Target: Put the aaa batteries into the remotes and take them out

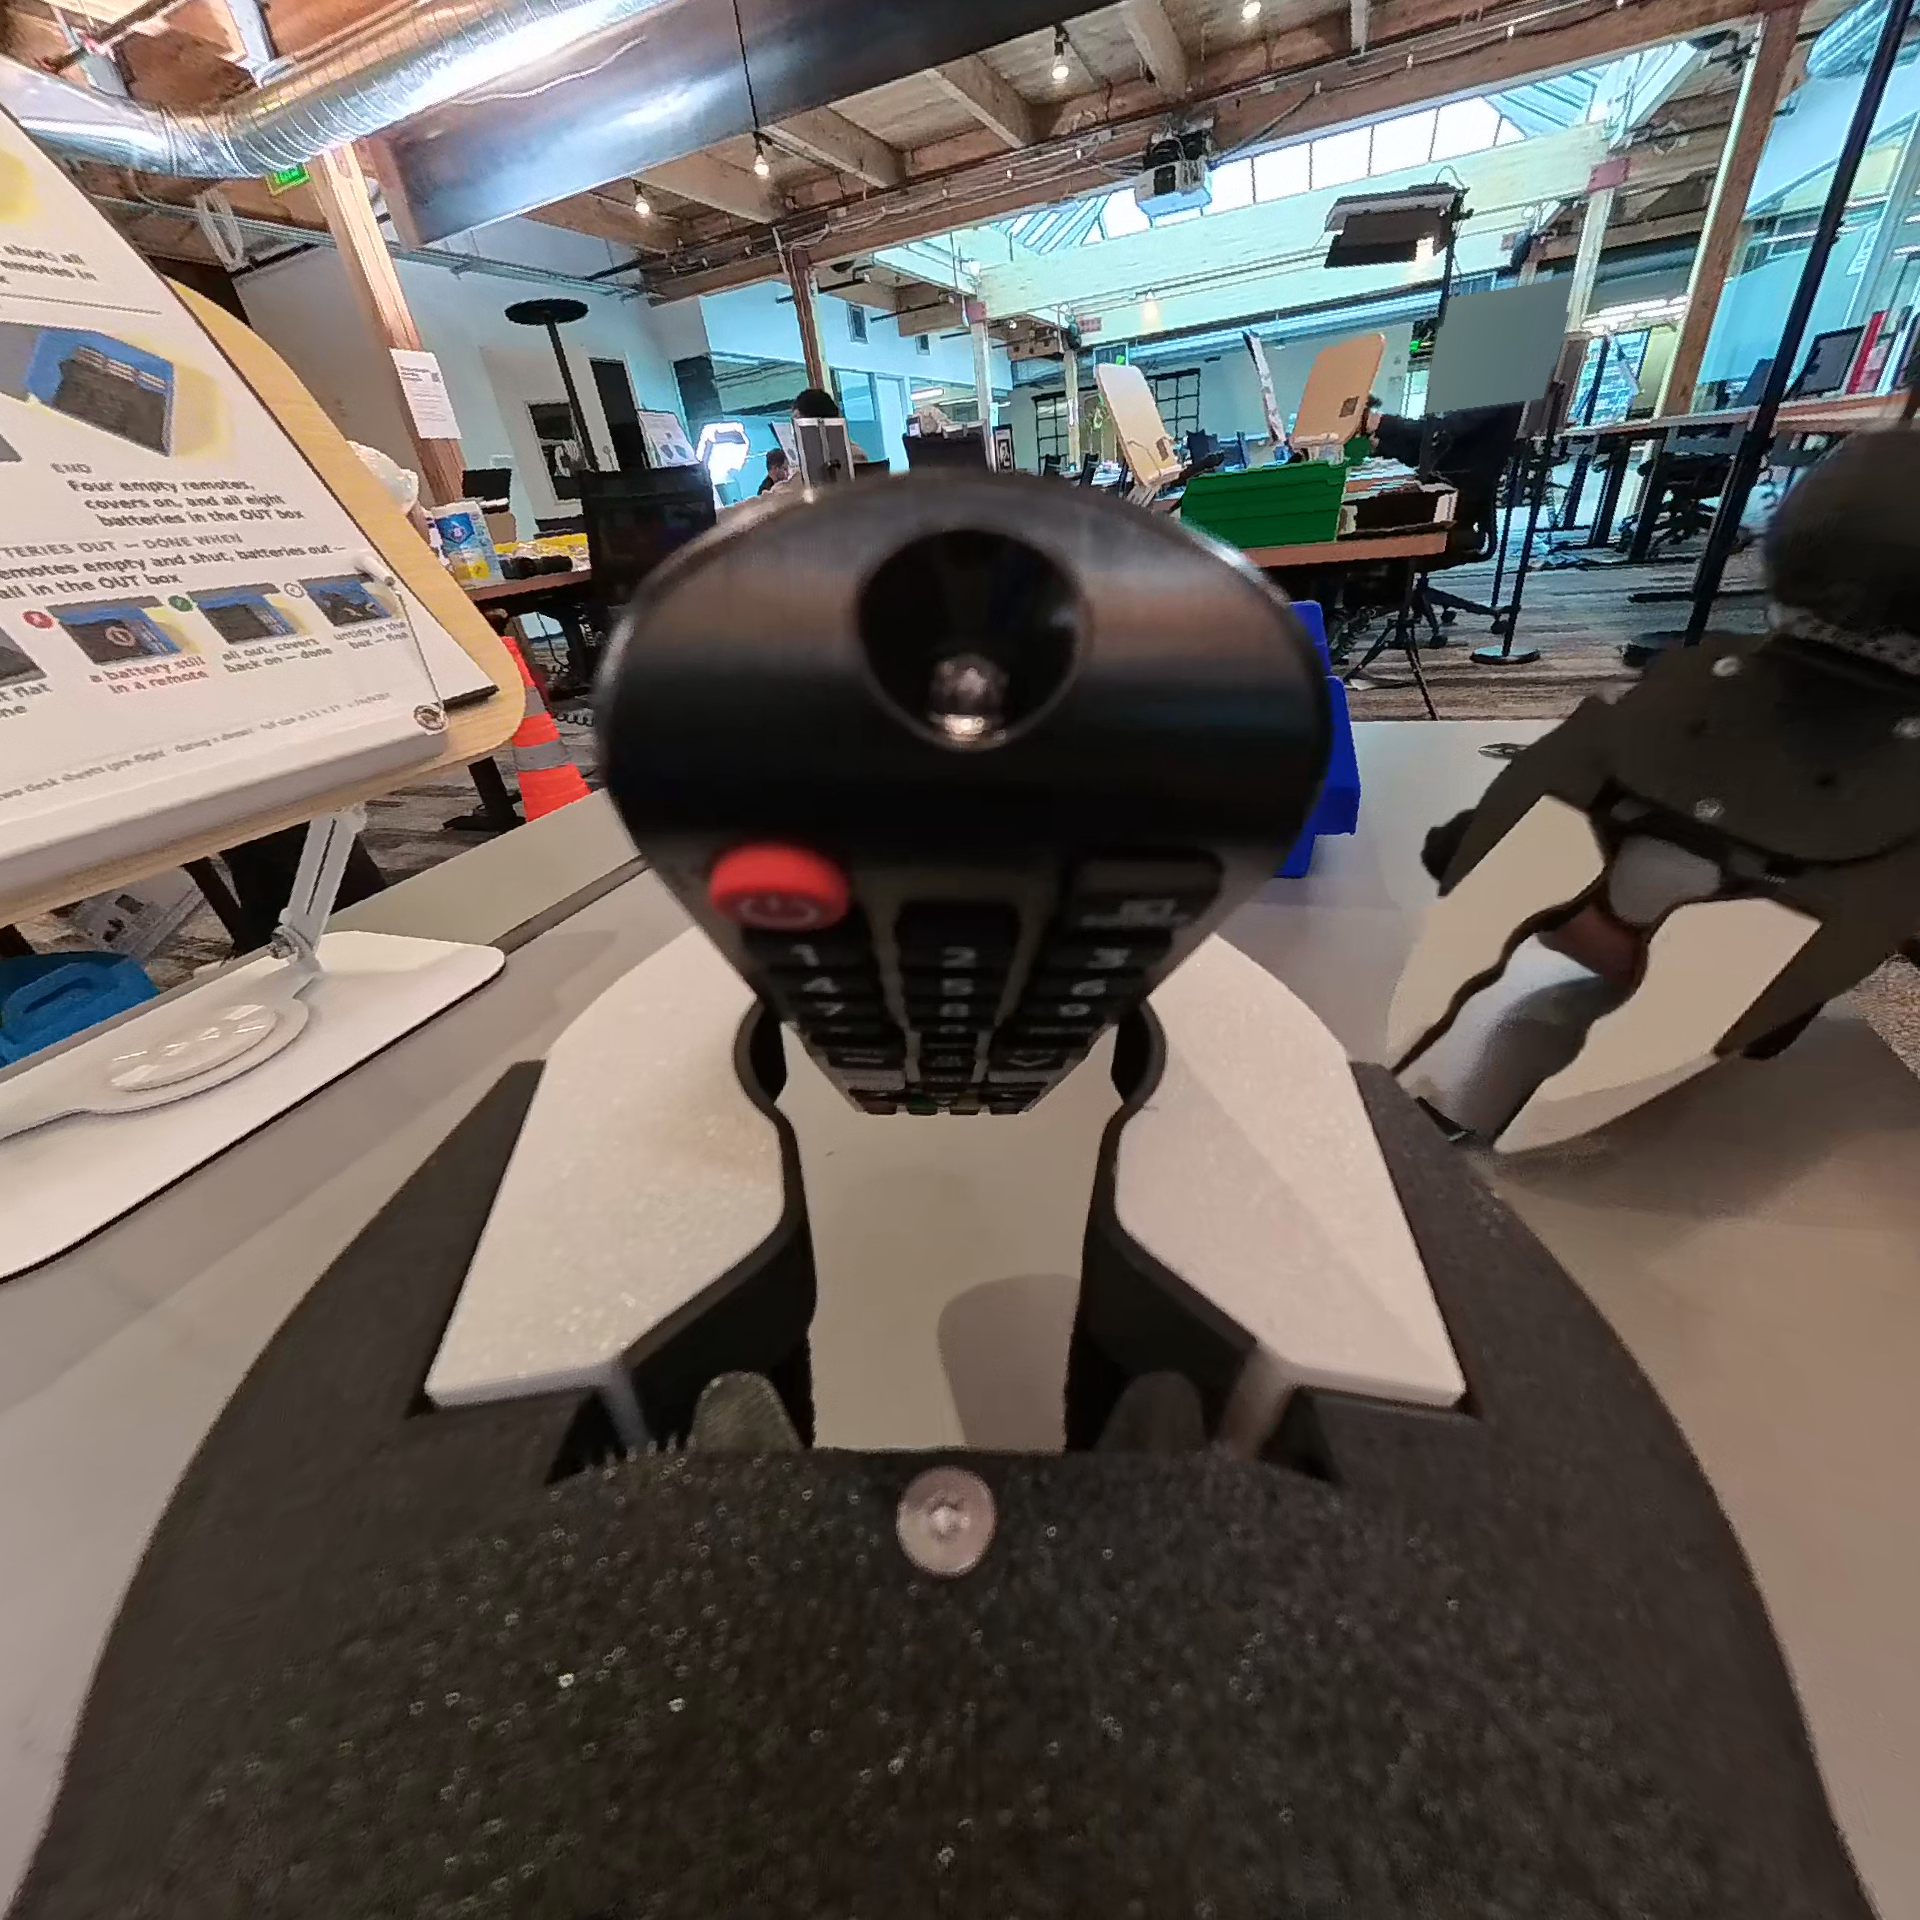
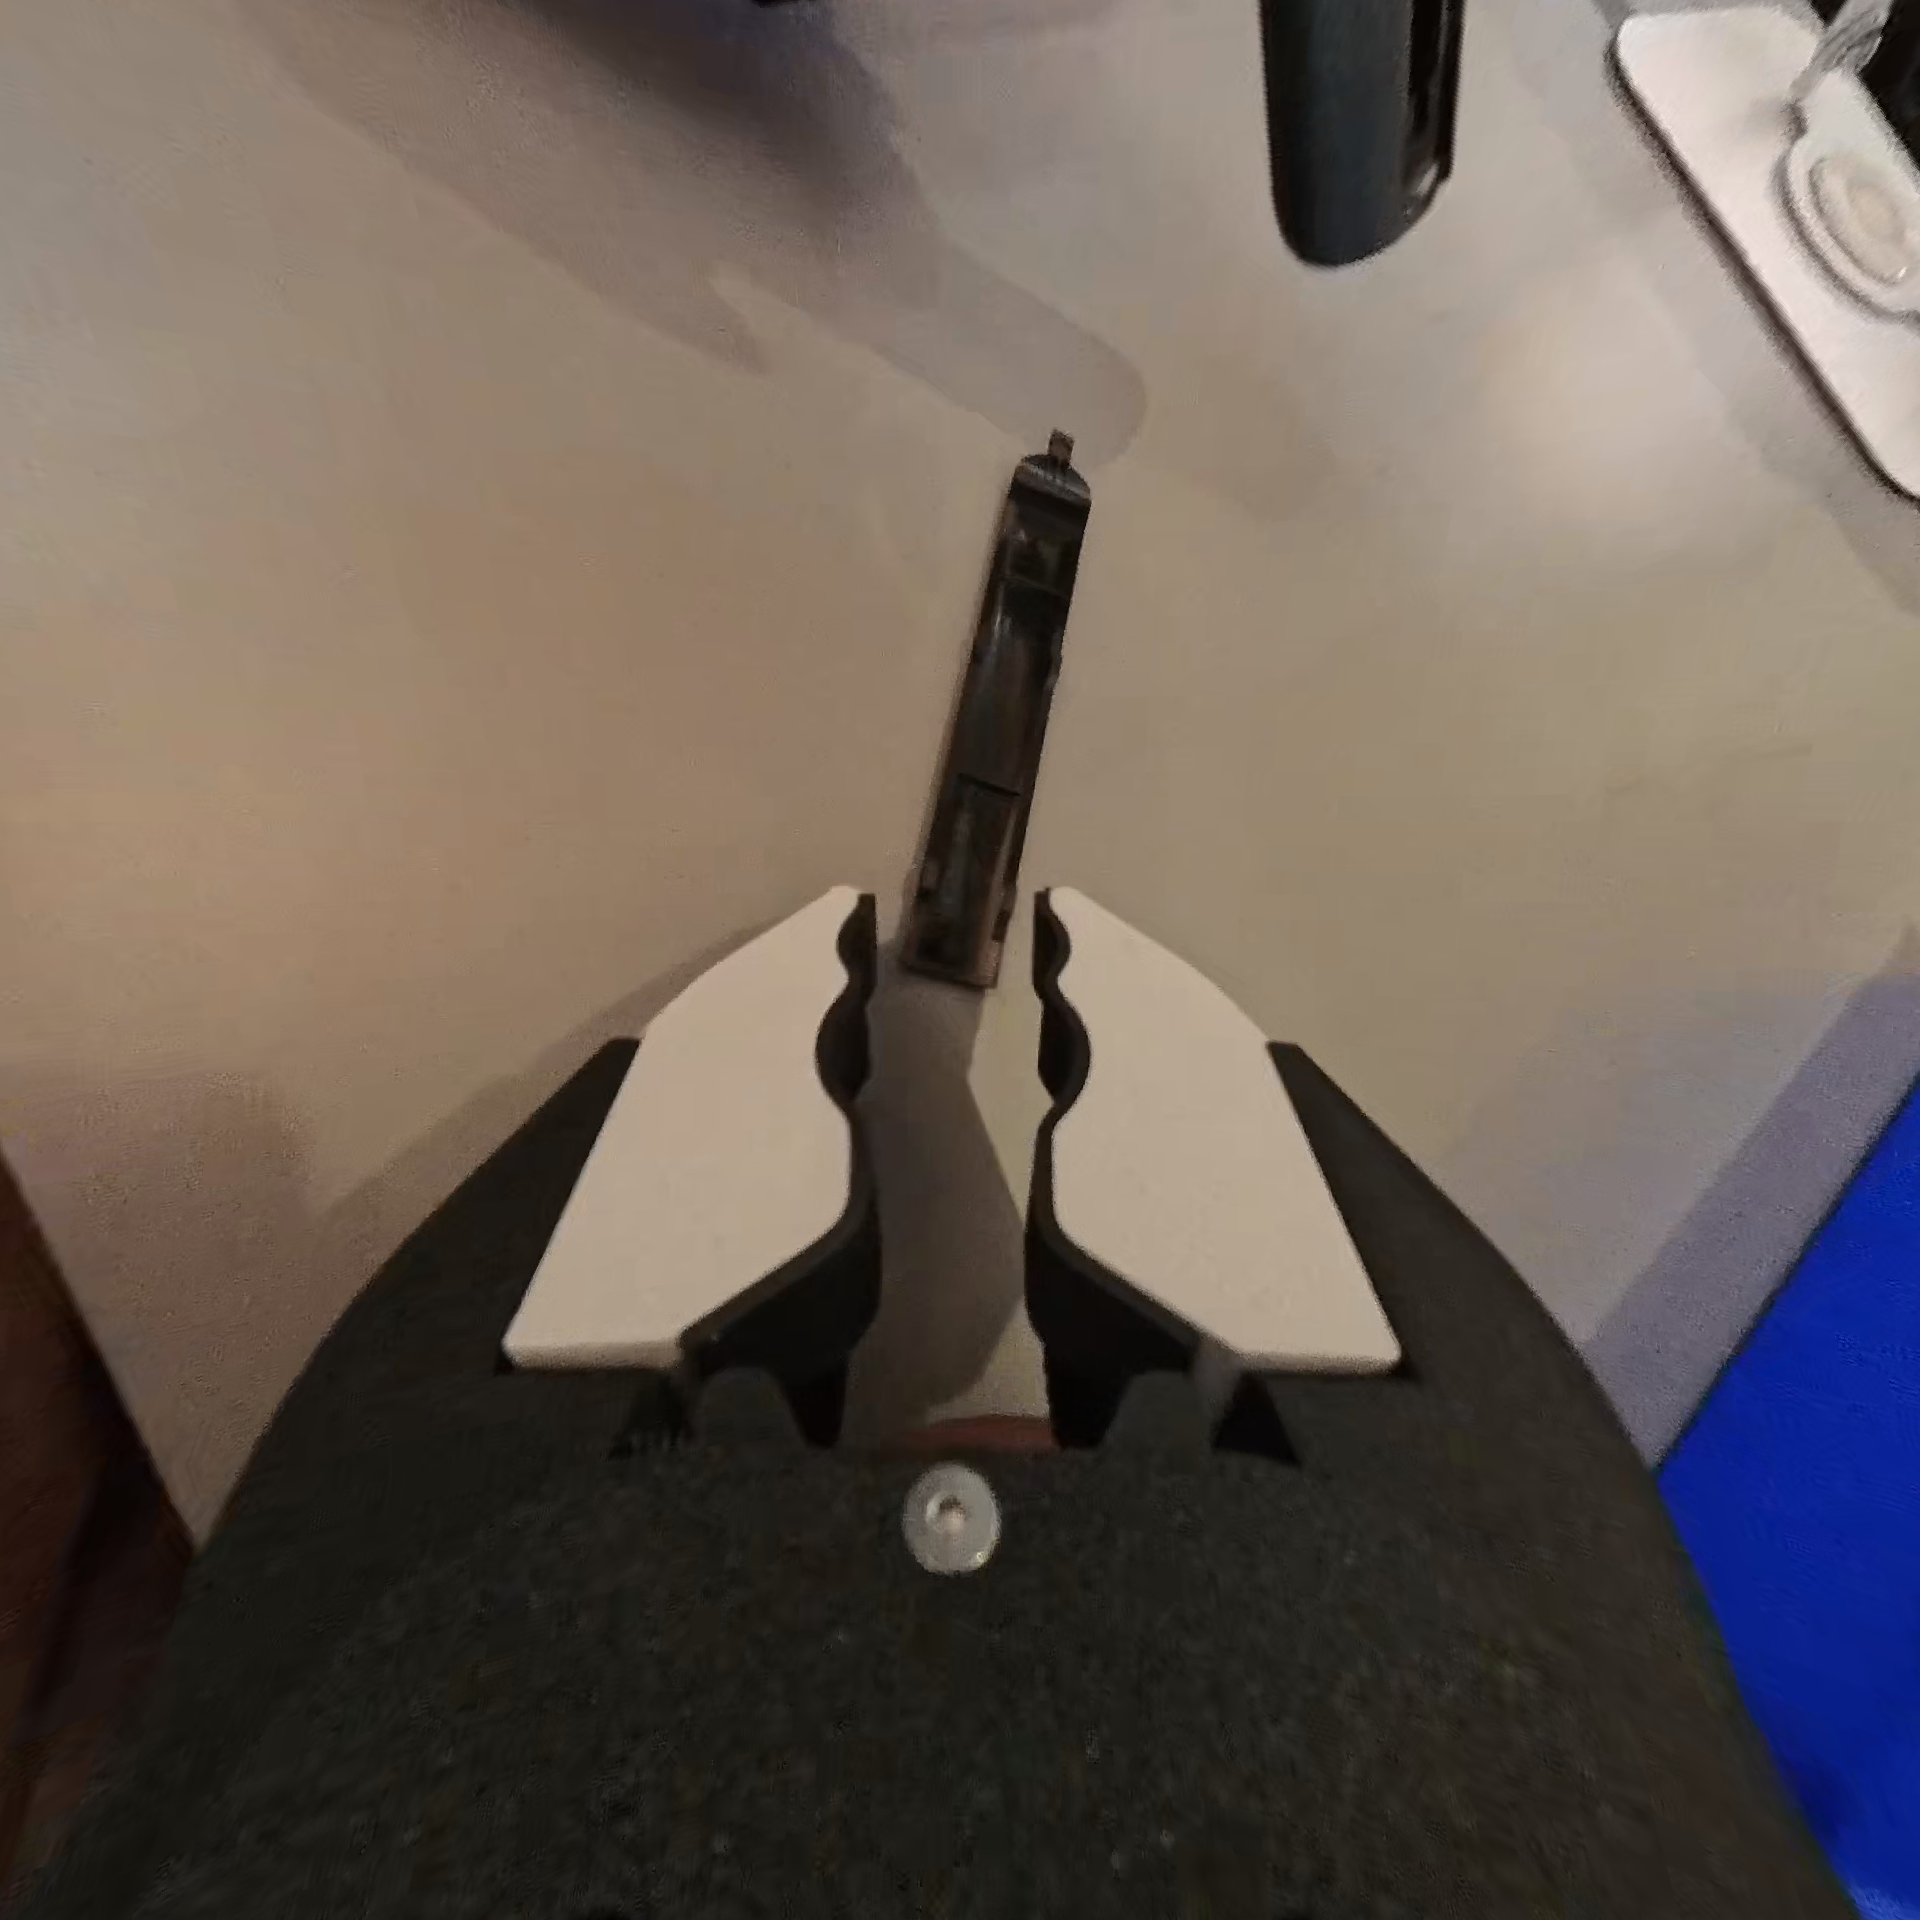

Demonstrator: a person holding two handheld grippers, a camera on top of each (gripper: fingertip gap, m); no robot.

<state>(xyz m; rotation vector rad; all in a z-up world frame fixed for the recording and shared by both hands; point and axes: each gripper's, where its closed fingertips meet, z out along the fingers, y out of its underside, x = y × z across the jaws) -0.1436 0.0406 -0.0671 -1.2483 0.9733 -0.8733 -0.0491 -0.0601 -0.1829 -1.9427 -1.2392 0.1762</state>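
The left gripper (image 1: pixel 948 1049) pinches the remote (image 1: pixel 961 790) by its smooth, slippery sides. The right gripper (image 2: pixel 951 940) is spread over the thin, light battery cover (image 2: pixel 992 727) beside the remote; grab its edges.

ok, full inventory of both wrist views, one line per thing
Black button remote with red power key: one, black, gripped in left tongs, raised above table.
Thin black plastic battery cover: one, black, on table ahead of right tongs.
Grey table: one, grey, beneath everything.
White instruction-sheet stand: one, white with wood backing, table's left.
Blue plastic bin: one, blue, behind remote.
Orange traffic cone: one, orange, floor beyond table.
Left tongs: white fingers, shut on remote.
Right tongs: white fingers, open, above table.
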